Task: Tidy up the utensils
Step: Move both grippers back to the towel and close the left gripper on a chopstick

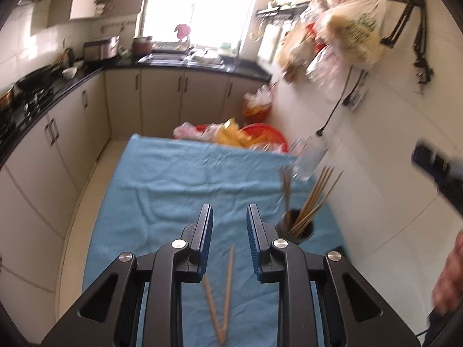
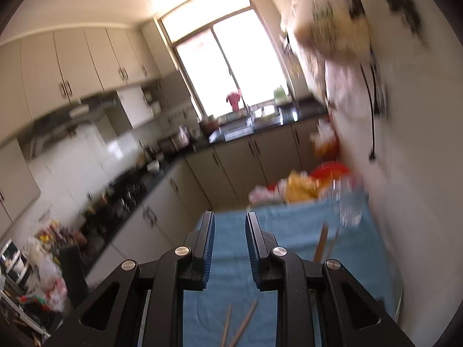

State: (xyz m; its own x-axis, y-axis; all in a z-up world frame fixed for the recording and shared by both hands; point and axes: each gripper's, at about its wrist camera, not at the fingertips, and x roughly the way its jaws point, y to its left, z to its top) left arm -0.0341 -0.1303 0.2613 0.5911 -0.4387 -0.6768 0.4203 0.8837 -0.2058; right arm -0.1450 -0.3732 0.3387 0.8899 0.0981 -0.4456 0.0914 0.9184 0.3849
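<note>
Two loose wooden chopsticks (image 1: 224, 292) lie in a V on the blue cloth (image 1: 179, 179), just below my left gripper (image 1: 229, 215), which is open and empty above them. A dark cup (image 1: 296, 228) holding several chopsticks (image 1: 314, 199) stands on the cloth to the gripper's right. My right gripper (image 2: 230, 222) is open and empty, raised above the cloth (image 2: 289, 228); the loose chopsticks (image 2: 237, 326) show below it, and the cup's chopsticks (image 2: 322, 243) stick up at right. The right gripper's body shows blurred at the left view's right edge (image 1: 437, 167).
A clear glass jar (image 1: 311, 156) stands at the cloth's far right by the white wall. Red basins and plastic bags (image 1: 246, 134) sit beyond the cloth's far edge. Bags hang on the wall (image 1: 341, 34). Kitchen counters and cabinets (image 1: 58, 133) run along the left.
</note>
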